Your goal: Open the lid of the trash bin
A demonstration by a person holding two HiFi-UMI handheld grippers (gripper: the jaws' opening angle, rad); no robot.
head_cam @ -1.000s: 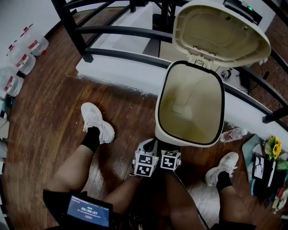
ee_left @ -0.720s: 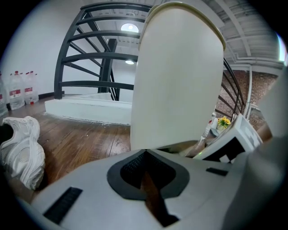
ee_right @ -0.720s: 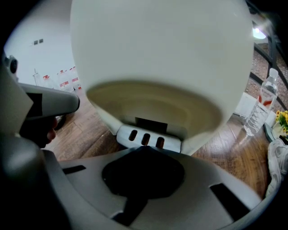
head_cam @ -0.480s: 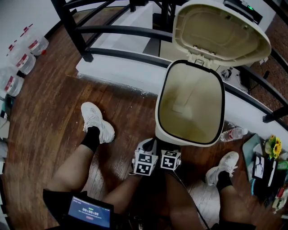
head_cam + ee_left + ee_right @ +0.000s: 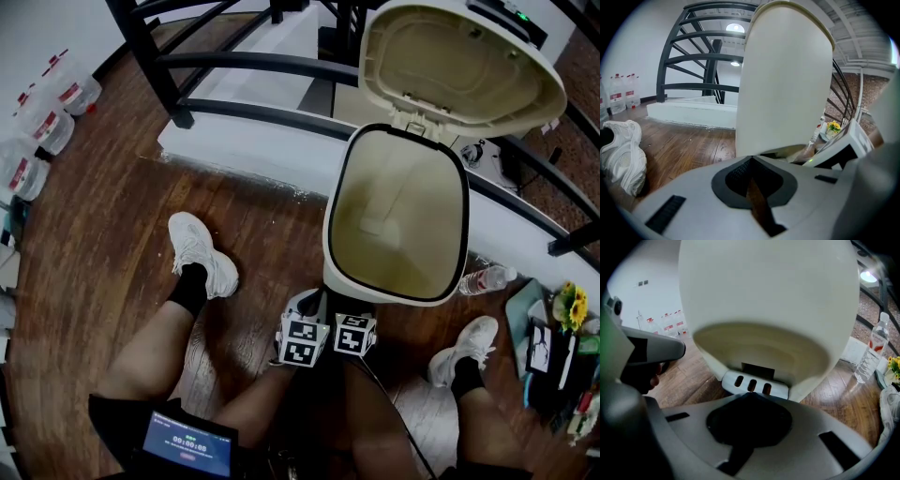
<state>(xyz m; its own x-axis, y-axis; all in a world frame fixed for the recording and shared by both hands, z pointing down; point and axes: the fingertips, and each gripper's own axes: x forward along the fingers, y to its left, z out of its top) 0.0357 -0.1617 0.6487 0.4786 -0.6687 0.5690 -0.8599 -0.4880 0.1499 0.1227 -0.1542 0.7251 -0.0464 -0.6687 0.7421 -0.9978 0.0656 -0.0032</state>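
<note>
Trash bin (image 5: 330,234): stands on the wood floor (image 5: 112,244), just in front of the person's knees, backed against a white ledge under a dark railing (image 5: 244,66).
Lid (image 5: 459,66): swung fully up on its rear hinge, underside facing the camera; the bin's beige inside is exposed (a pale flat patch shows at the bottom).
Left claw (image 5: 751,159): closed, the dark pads meeting at the tip with nothing held between them; it points at the bin's lower front, low to the floor.
Right claw (image 5: 749,394): closed too and holding nothing; its tip sits right at a small white piece with three slots (image 5: 754,384) at the foot of the bin. Whether they touch cannot be told.
Both claws together: side by side at the bin's near bottom edge, their marker cubes almost touching in the head view.
Shoes: a white one (image 5: 202,253) left of the bin, another (image 5: 464,349) by its near right corner.
Bottle (image 5: 483,279): clear plastic, lying on the floor just right of the bin.
Jugs (image 5: 37,122): clear, red-labelled, lined along the left wall, well apart from the bin.
Flowers (image 5: 570,305): yellow, at the far right edge.
Screen (image 5: 185,441): small and lit, at the person's left thigh.
</note>
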